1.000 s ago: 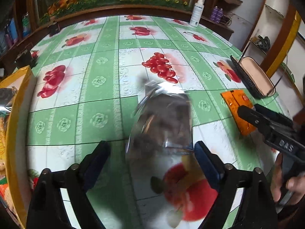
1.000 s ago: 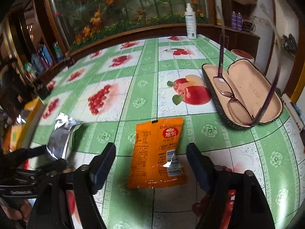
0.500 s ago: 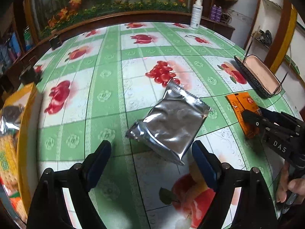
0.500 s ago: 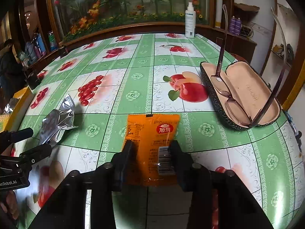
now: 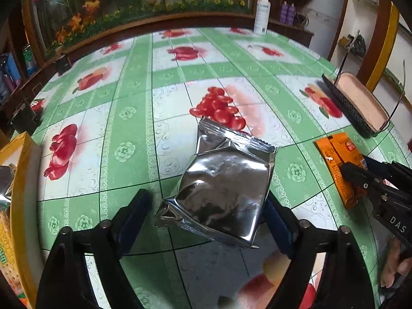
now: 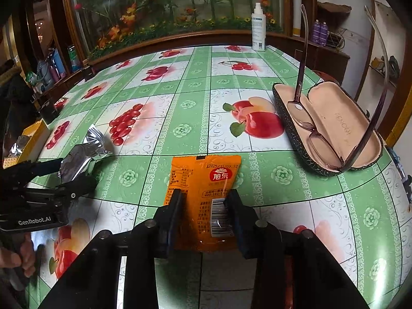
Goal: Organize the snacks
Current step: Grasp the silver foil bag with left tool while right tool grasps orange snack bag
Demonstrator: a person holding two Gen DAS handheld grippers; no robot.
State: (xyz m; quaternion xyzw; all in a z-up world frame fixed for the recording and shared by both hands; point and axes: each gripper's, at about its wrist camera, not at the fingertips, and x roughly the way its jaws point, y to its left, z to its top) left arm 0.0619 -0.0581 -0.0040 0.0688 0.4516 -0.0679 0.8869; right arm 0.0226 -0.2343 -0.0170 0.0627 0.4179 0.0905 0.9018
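The orange snack packet (image 6: 204,200) lies flat on the green fruit-print tablecloth (image 6: 185,118), its near half pinched between the pressed-in fingers of the right gripper (image 6: 204,216); it bears red Chinese characters, a barcode, and the stamp "A2025/11/07". At its 9 o'clock the silver foil pouch (image 5: 226,193) rests on the cloth between the spread fingers of the left gripper (image 5: 206,221), whose jaws have just been narrowing; whether the pads touch it is unclear. That gripper's body reads "GenRobot.AI". At the orange packet's 2 o'clock sits an open glasses case (image 6: 332,126) with spectacles (image 6: 319,134) standing in it, well apart. A white spray bottle (image 6: 258,28) stands at 12 o'clock by the far edge. A yellow box (image 5: 18,206) of snacks sits at 9 o'clock of the pouch.
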